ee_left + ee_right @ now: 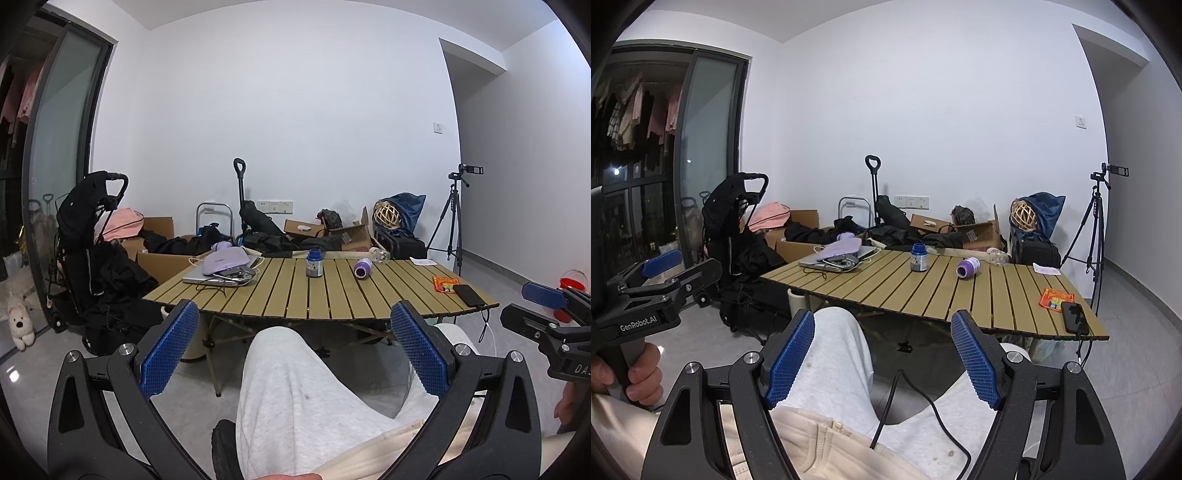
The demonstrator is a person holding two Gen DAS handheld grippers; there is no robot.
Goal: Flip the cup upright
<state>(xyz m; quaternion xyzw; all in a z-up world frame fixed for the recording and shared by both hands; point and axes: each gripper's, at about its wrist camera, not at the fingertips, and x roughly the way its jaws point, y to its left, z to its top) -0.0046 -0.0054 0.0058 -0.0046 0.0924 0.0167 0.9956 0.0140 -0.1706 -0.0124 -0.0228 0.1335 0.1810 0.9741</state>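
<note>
A purple cup [363, 267] lies on its side near the far edge of the slatted wooden table [280, 295], its open mouth toward me; it also shows in the right wrist view [968, 267]. My left gripper [295, 332] is open and empty, held low over my lap, well short of the table. My right gripper [882, 343] is open and empty too, also over my lap in front of the table's near edge. Each gripper shows at the edge of the other's view: the right one [546, 299] and the left one [661, 264].
On the table stand a dark blue jar [314, 263], a laptop with a purple pouch [225, 266] at the left, a clear bottle [380, 255], an orange packet [445, 284] and a black phone [470, 294]. A stroller, boxes and a tripod stand behind.
</note>
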